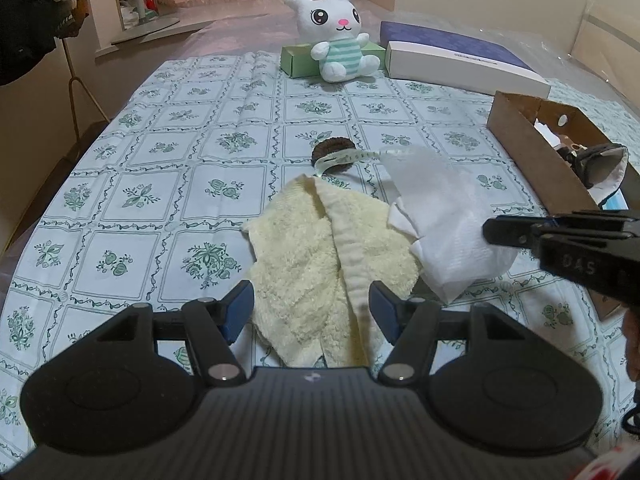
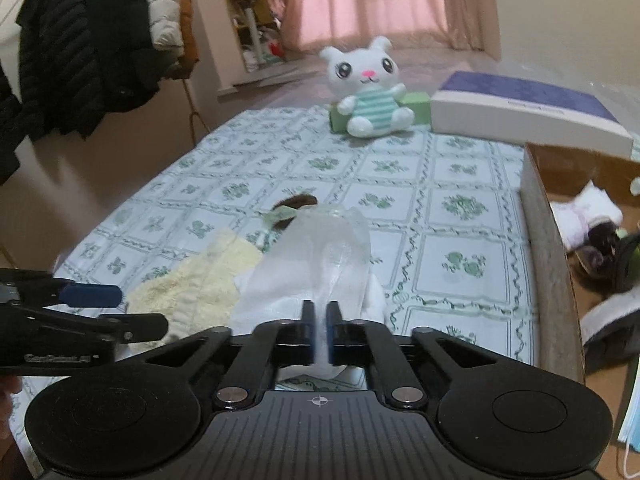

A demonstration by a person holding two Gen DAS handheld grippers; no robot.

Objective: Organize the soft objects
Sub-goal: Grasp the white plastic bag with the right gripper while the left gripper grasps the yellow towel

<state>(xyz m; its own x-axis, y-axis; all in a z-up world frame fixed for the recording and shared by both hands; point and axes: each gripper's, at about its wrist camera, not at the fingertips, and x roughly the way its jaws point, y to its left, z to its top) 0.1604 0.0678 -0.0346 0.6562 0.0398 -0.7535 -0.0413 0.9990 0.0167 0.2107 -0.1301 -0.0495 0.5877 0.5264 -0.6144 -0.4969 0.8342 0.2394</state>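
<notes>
Pinching the white tissue (image 2: 320, 272) between nearly closed jaws, the right gripper (image 2: 320, 320) holds it raised above the tablecloth (image 1: 140, 184). The left gripper (image 1: 312, 304) is released, its jaws wide apart over the cream towel (image 1: 316, 248), which lies at 12 o'clock from it. I judge the step is carrying the tissue to the cardboard box (image 2: 548, 240) at 2 o'clock; the next move calls for a swing to the right over the box wall. Further away a brown hair tie (image 1: 332, 152) lies under a ribbon, and the plush rabbit (image 1: 340, 36) sits far behind. Only the right wrist view shows the things inside the box.
</notes>
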